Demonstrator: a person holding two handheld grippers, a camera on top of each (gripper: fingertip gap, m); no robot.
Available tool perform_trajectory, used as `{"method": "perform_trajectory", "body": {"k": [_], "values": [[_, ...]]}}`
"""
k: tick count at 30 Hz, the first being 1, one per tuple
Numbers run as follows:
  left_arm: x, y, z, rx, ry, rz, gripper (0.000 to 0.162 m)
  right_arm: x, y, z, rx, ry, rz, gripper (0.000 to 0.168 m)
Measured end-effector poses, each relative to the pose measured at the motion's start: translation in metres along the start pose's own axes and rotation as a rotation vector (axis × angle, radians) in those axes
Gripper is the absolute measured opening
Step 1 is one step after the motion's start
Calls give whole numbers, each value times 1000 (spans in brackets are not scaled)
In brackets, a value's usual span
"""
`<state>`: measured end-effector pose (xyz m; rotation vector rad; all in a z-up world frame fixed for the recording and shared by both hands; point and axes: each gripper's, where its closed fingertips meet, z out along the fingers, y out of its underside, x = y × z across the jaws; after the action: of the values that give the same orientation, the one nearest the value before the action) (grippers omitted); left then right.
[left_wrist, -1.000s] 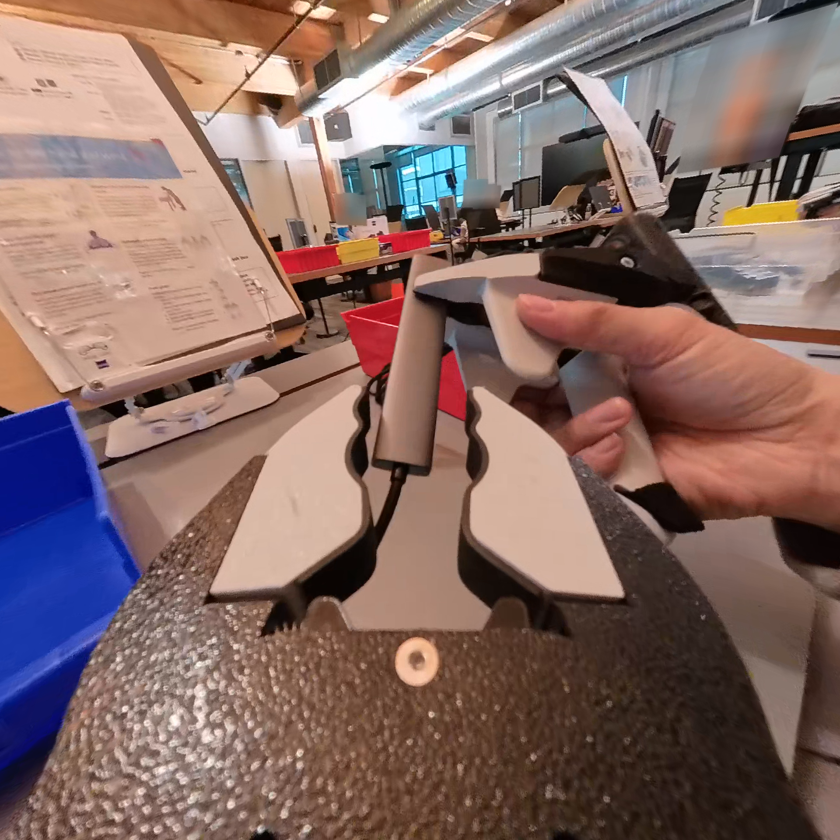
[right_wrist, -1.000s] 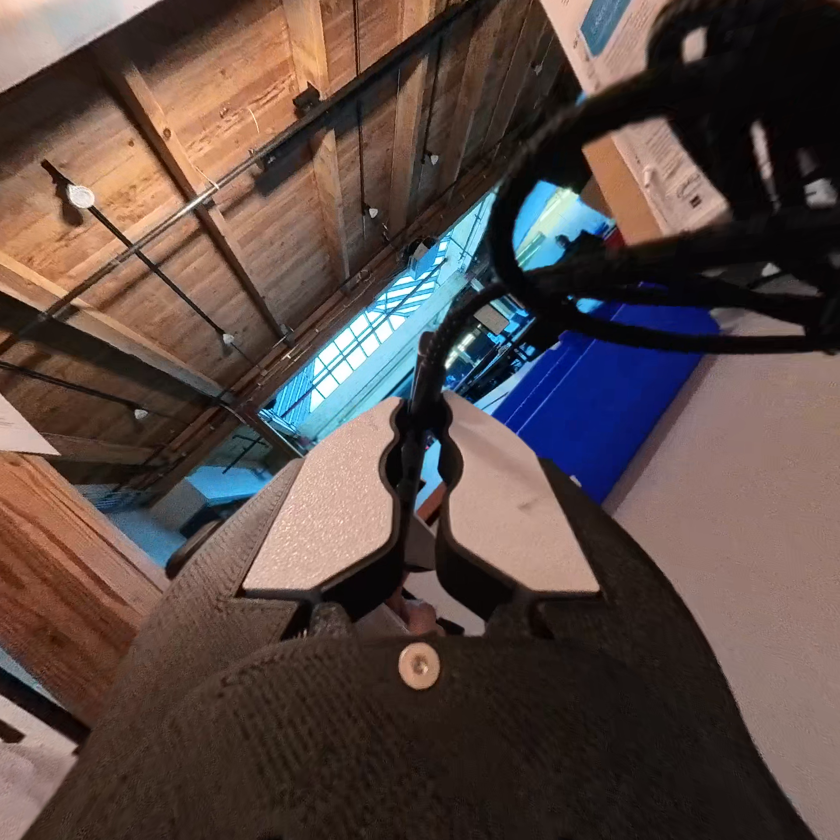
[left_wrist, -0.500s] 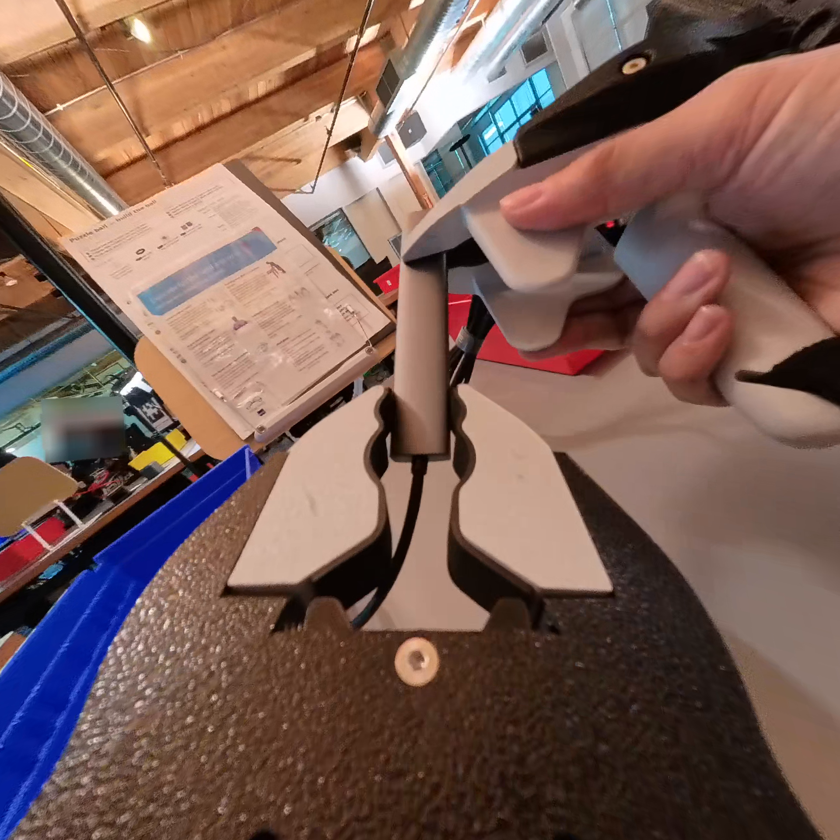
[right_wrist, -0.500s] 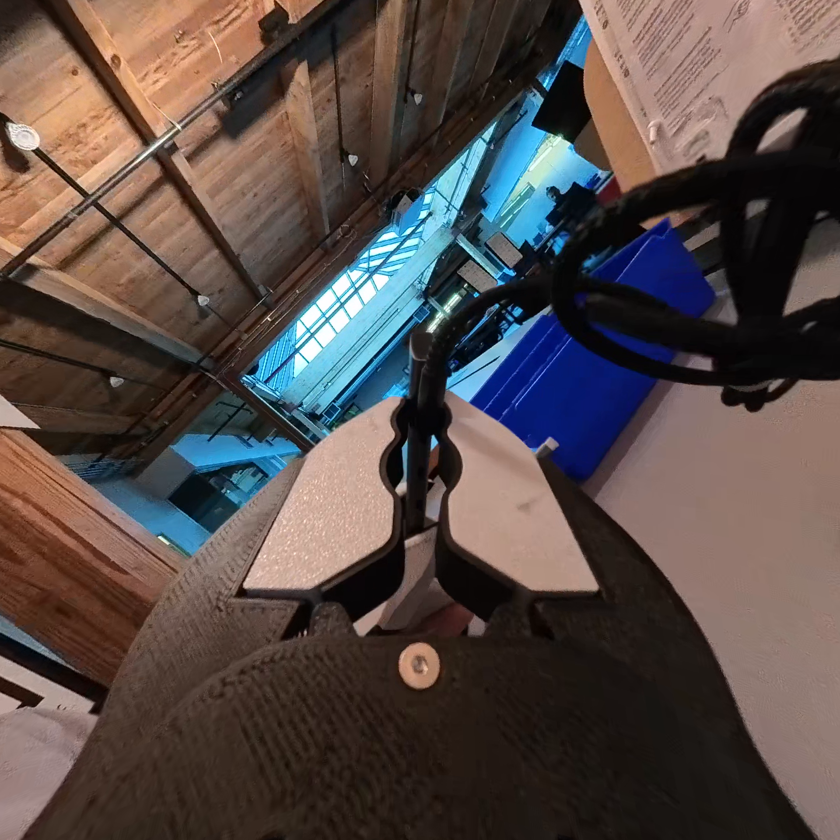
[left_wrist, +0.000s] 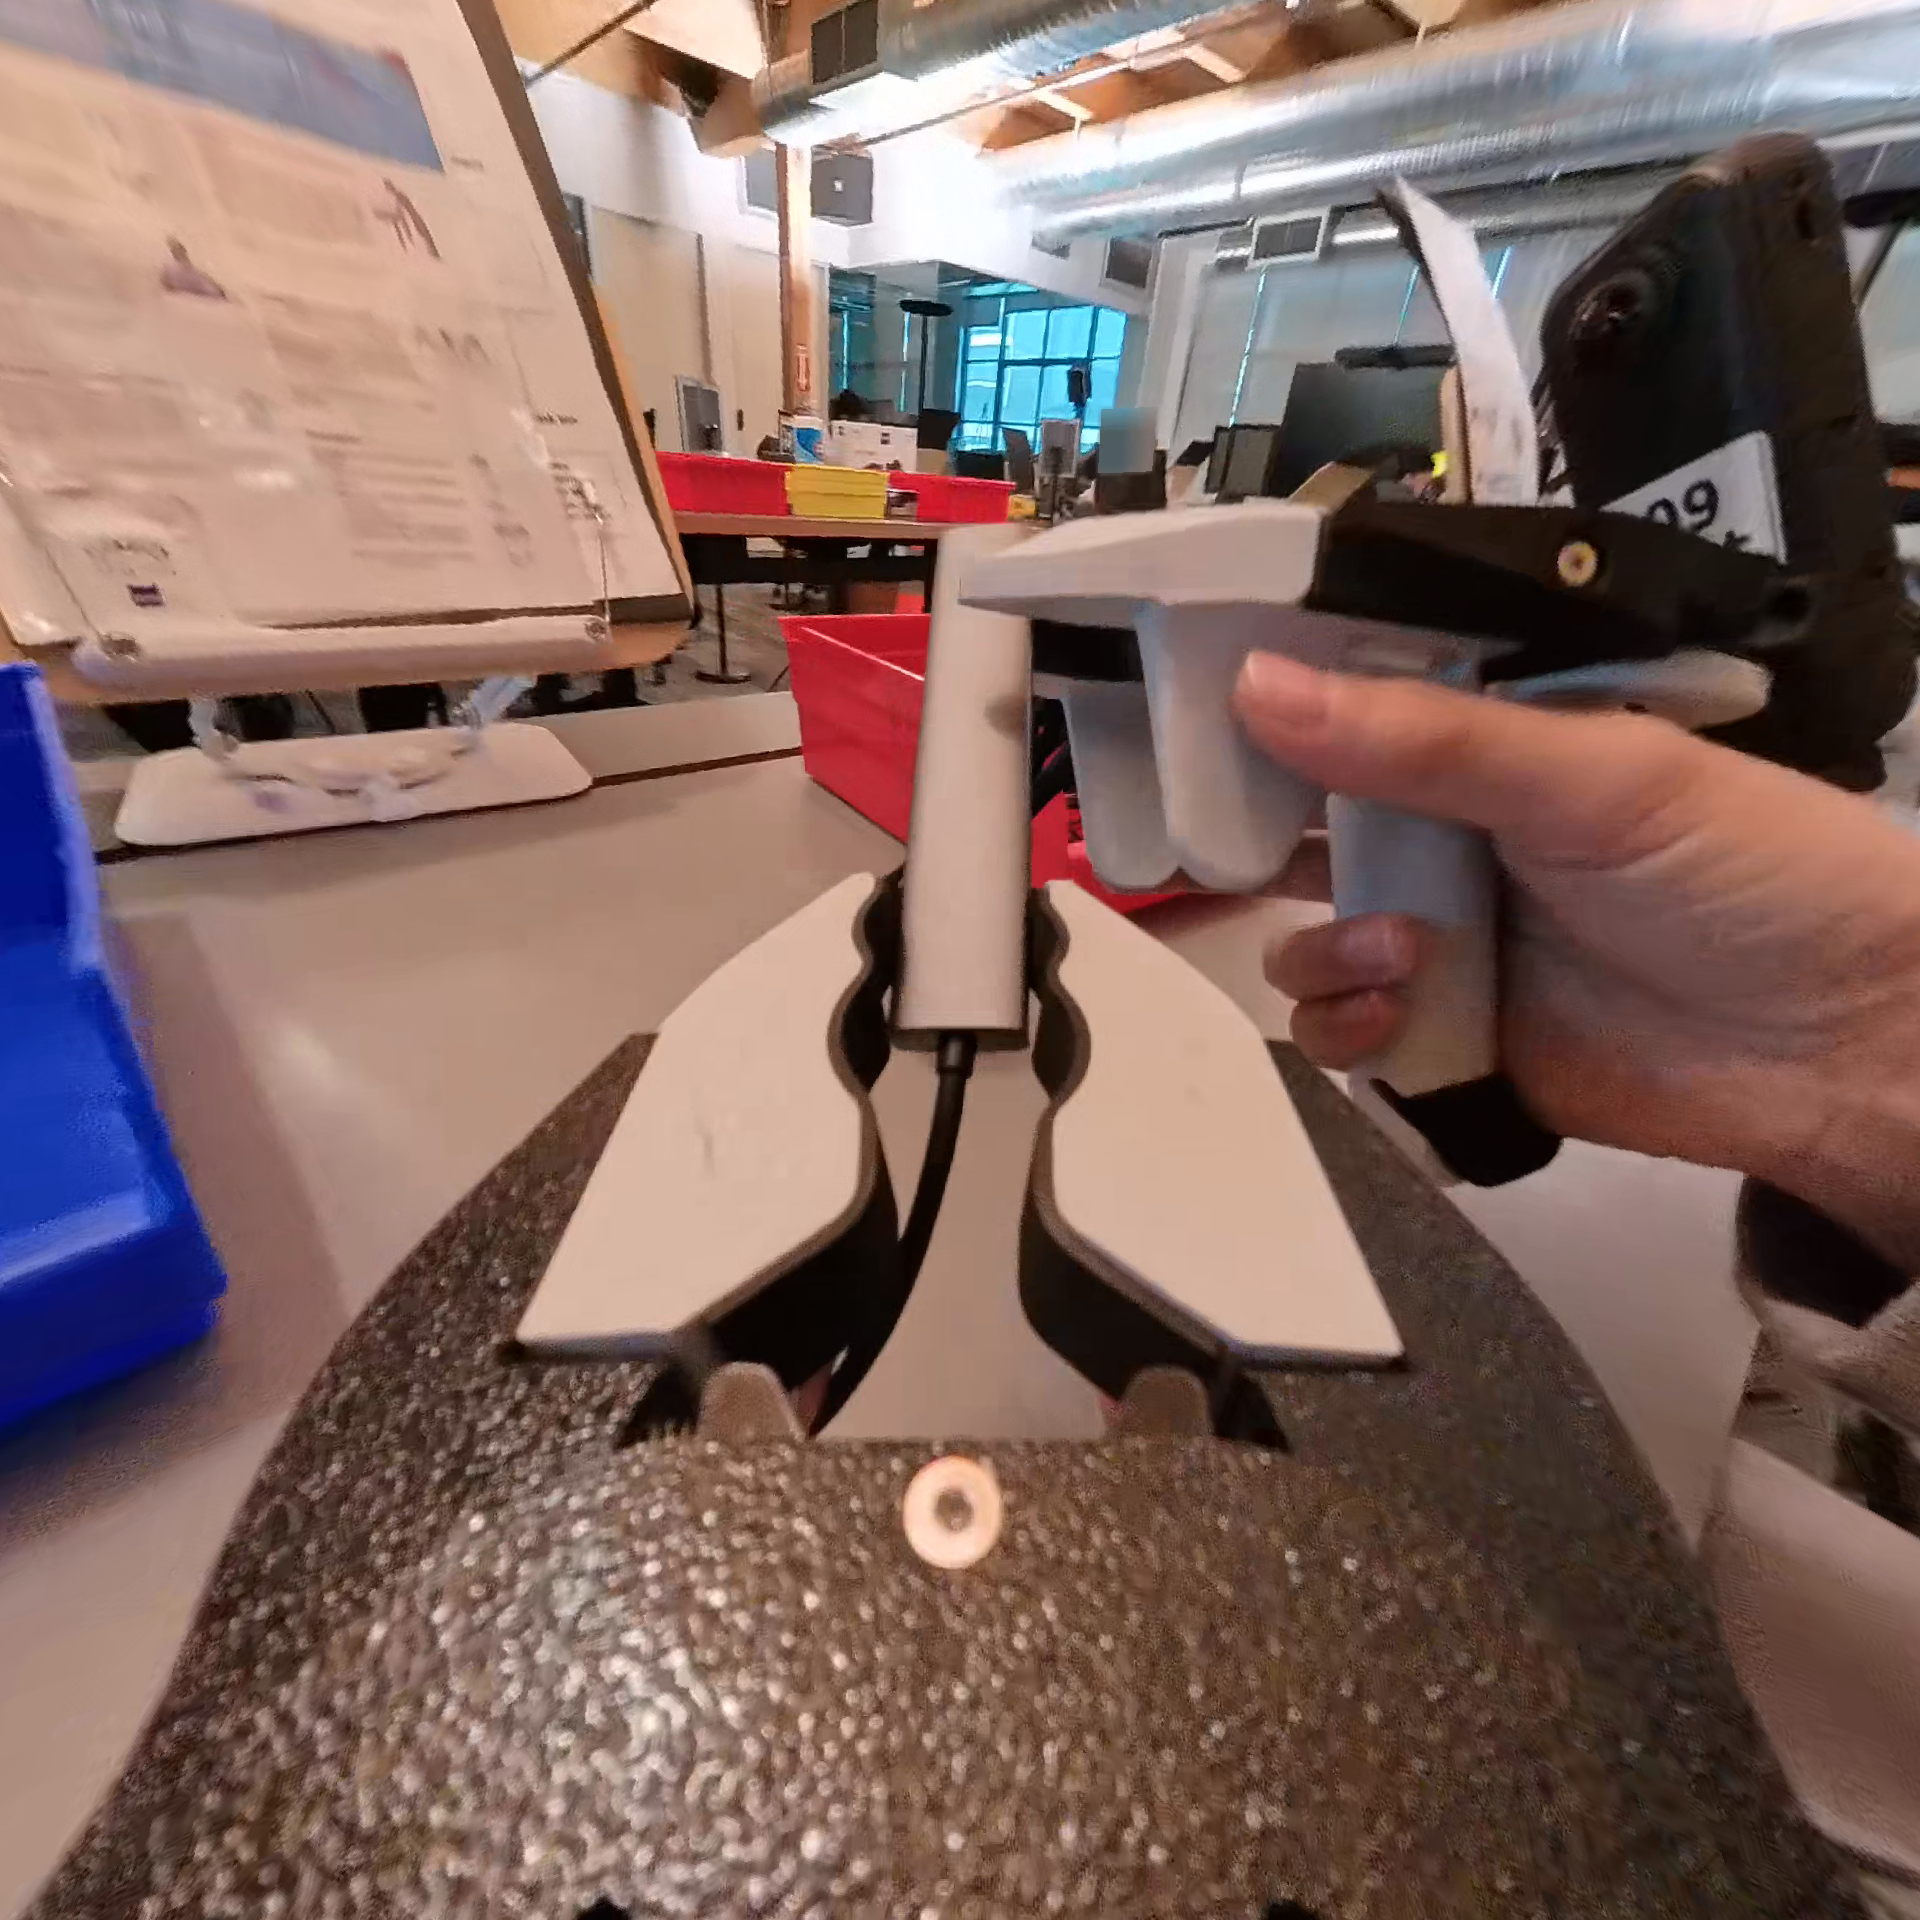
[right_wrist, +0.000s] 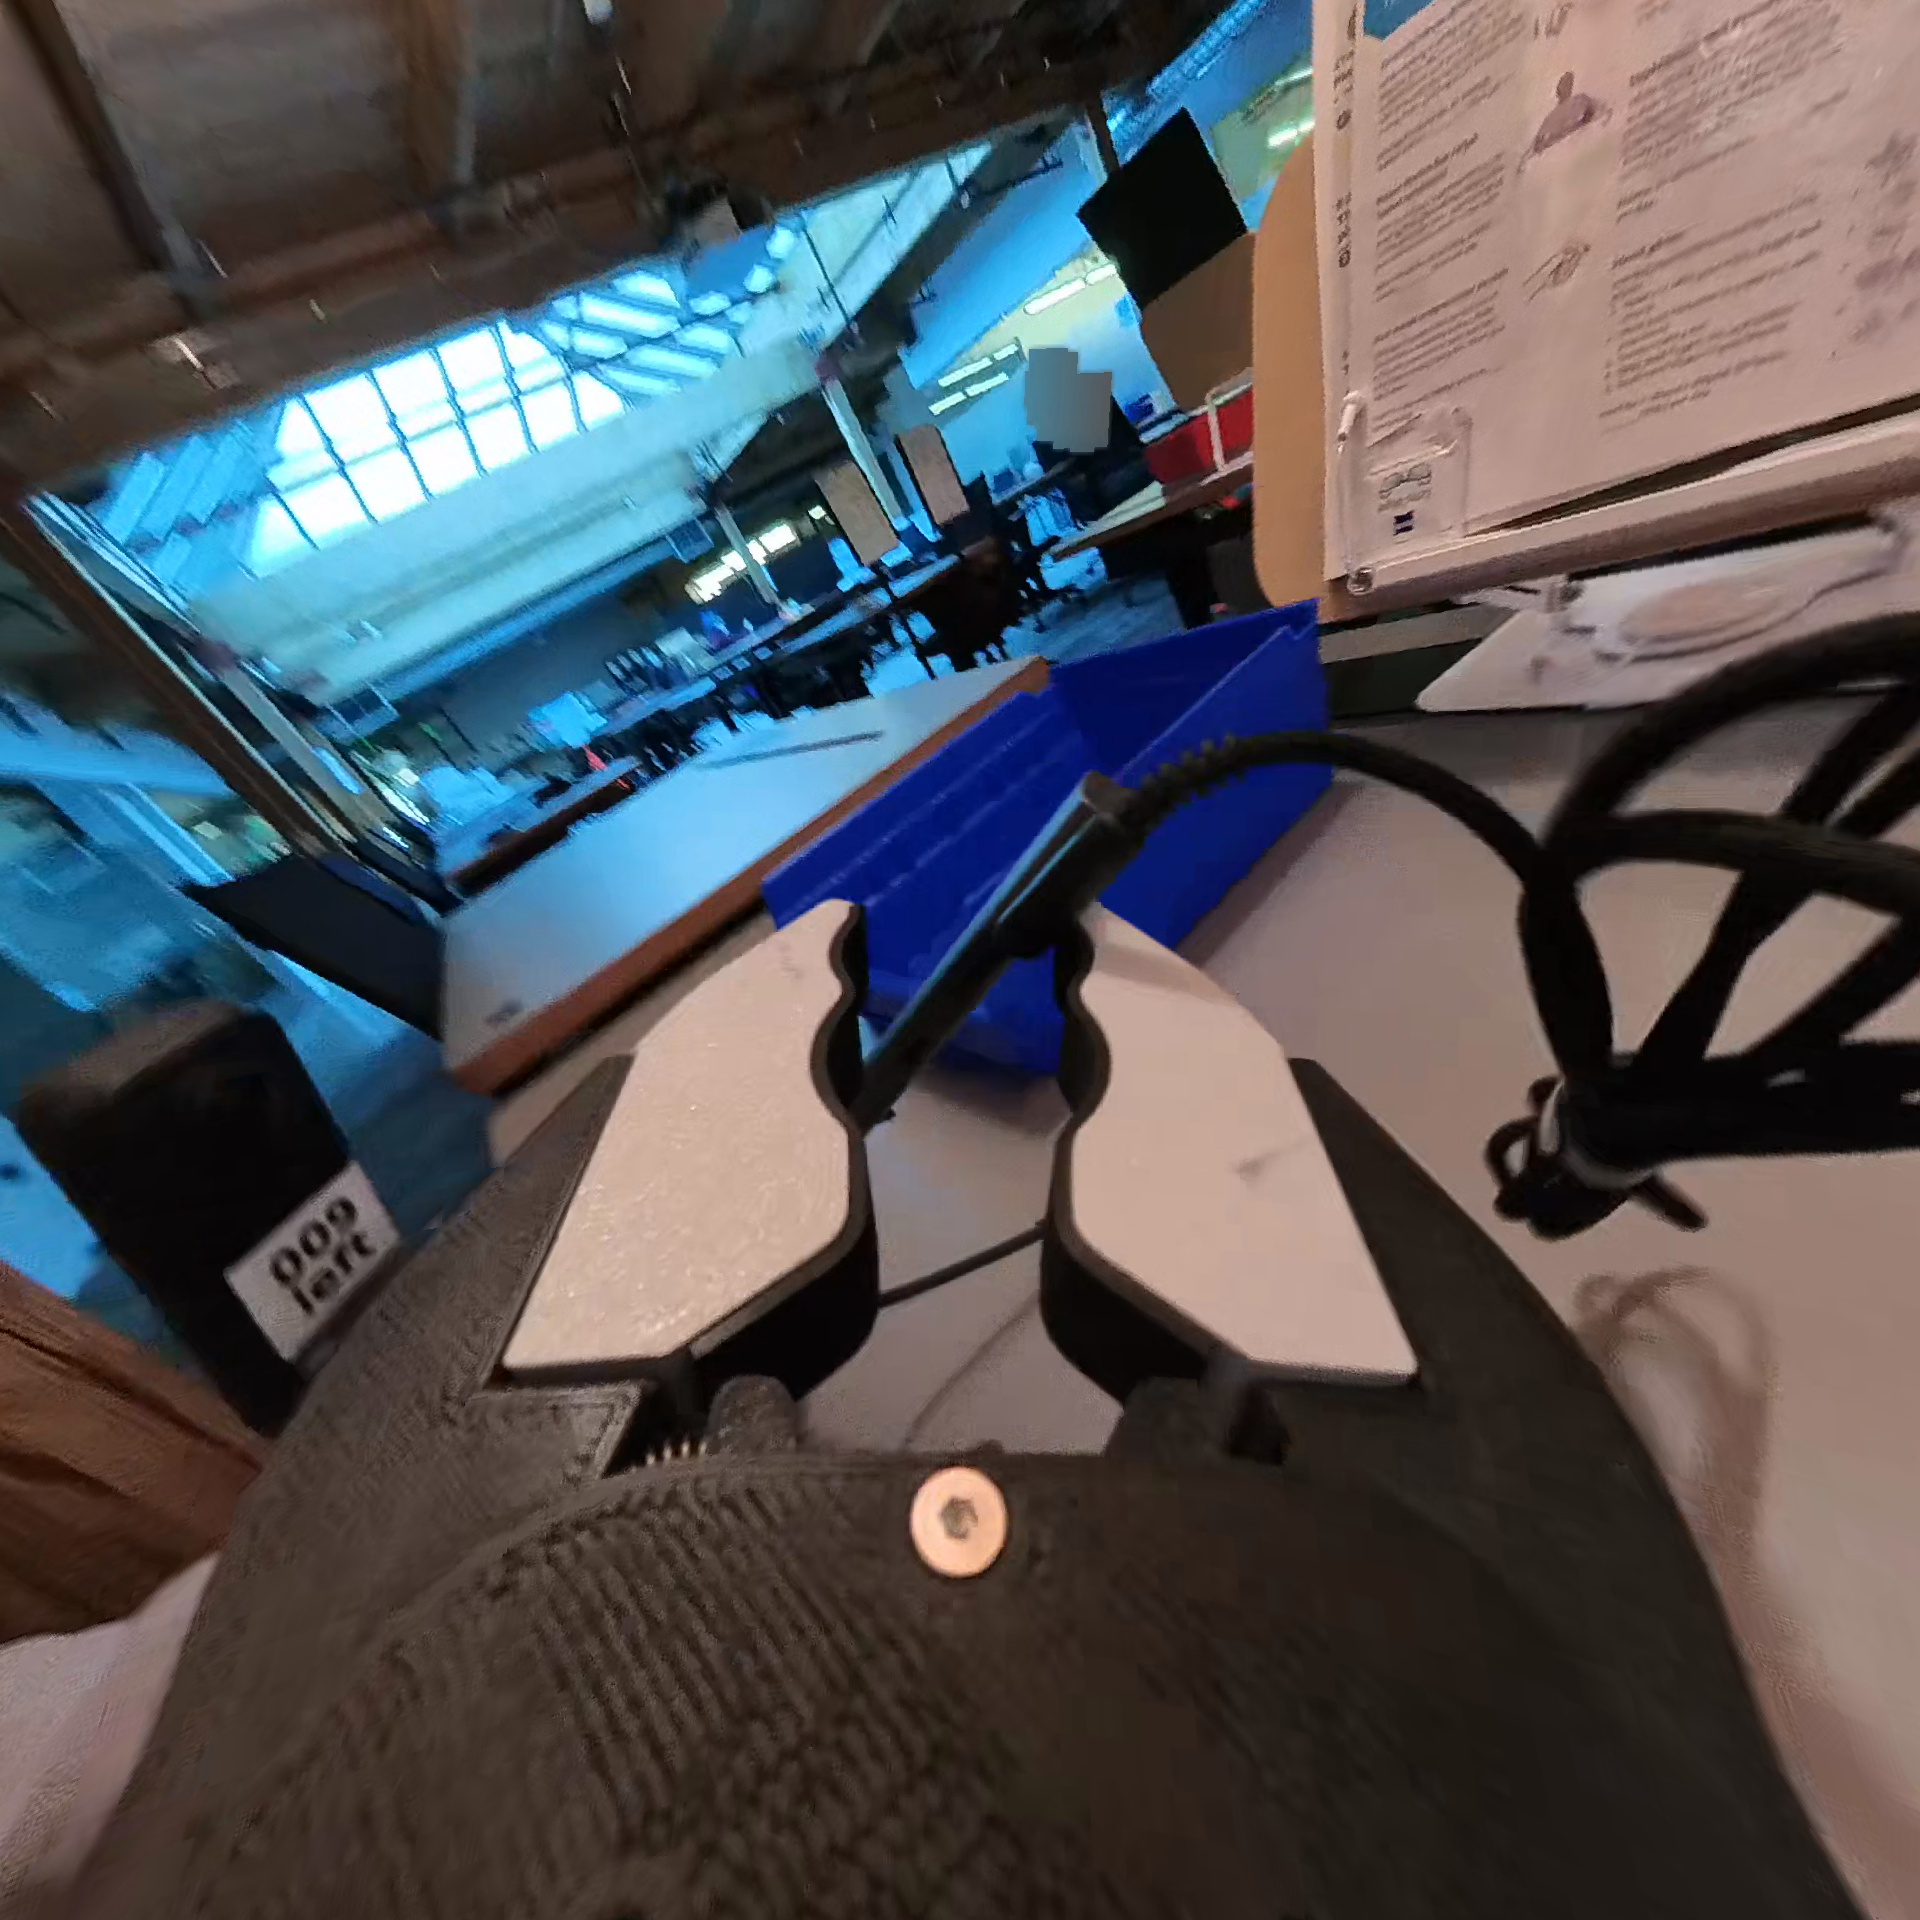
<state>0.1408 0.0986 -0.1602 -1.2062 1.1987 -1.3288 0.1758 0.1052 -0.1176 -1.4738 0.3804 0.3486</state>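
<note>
My left gripper (left_wrist: 961, 914) is shut on the lower end of a slim grey adapter bar (left_wrist: 966, 779), held upright above the grey table (left_wrist: 416, 987). A short black lead (left_wrist: 935, 1164) runs from the bar's bottom back between my fingers. My right gripper (left_wrist: 1143, 582), held by a hand (left_wrist: 1662, 935), sits at the bar's top end. In the right wrist view my right gripper (right_wrist: 956, 935) stands open, with a thin black plug (right_wrist: 1039, 862) slanting across the gap. The plug's black cable (right_wrist: 1351, 758) leads to a tied coil (right_wrist: 1579, 1039) at the right.
A blue bin (left_wrist: 62, 1039) stands at the left, also in the right wrist view (right_wrist: 1143, 748). A red bin (left_wrist: 852, 686) stands behind the bar. A paper sheet on a stand (left_wrist: 291, 364) rises at the back left. The left gripper's black body (right_wrist: 187, 1164) shows low left. The gap from one gripper's tips to the other's is roughly 6 cm.
My right gripper's jaws, shut on the black plug before, now stand apart. Both views have swung down from the ceiling toward the table. The grey bar stays gripped in my left gripper.
</note>
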Motion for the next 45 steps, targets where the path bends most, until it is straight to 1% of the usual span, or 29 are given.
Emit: {"method": "perform_trajectory", "body": {"k": [2,4,6,8,10,12,13,14,16,18,20,22,23,24,25,27,30,32,35,37,39,41,45], "values": [[-3,1,-1,7,8,-36,24,4,3,-1,-13,38,-80,36],[-7,-1,-2,19,-9,-21,24,6,3,-4,4,44,-71,37],[-9,-5,-4,33,-21,14,24,9,-2,-9,54,19,26,32],[-8,-10,-5,46,-16,50,24,13,-4,-11,93,-6,139,25],[-7,-11,-6,48,-21,116,24,17,3,-7,70,-24,214,29],[-6,-10,-6,47,-20,157,24,18,9,-2,47,-39,244,33],[-4,-10,-6,51,-12,162,24,21,7,-1,72,-39,261,28],[-2,-11,-7,56,-2,166,24,24,5,-1,99,-43,295,19],[-2,-13,-7,63,-2,183,24,20,0,-2,140,-135,382,16],[-2,-13,-8,67,-1,219,23,17,-1,-2,150,-175,434,15],[-1,-16,-10,106,6,259,23,12,-3,-5,178,-215,502,13],[1,-15,-10,123,34,240,24,2,-2,-7,188,-280,592,10],[2,-11,-8,104,52,209,24,-4,3,-5,164,-286,594,10],[2,-7,-6,87,64,181,31,-11,11,-3,128,-290,571,10],[1,-5,-5,84,57,170,32,-15,17,-1,105,-281,562,10],[-5,-6,-7,119,10,199,28,-18,19,1,112,-259,563,10],[-6,-7,-10,151,-13,272,32,-20,21,3,98,-244,586,10],[-9,-9,-12,164,-24,273,25,-21,22,4,76,-258,604,9],[-12,-7,-13,135,-23,259,25,-21,25,6,36,-218,535,10],[-12,-8,-12,111,-40,263,24,-20,24,8,35,-196,483,11],[-11,-10,-11,97,-54,270,23,-20,20,7,41,-199,471,10],[-10,-11,-9,102,-51,320,23,-21,17,6,54,-215,479,10],[-7,-11,-15,158,-17,466,25,-19,14,1,57,-242,565,10]]}}
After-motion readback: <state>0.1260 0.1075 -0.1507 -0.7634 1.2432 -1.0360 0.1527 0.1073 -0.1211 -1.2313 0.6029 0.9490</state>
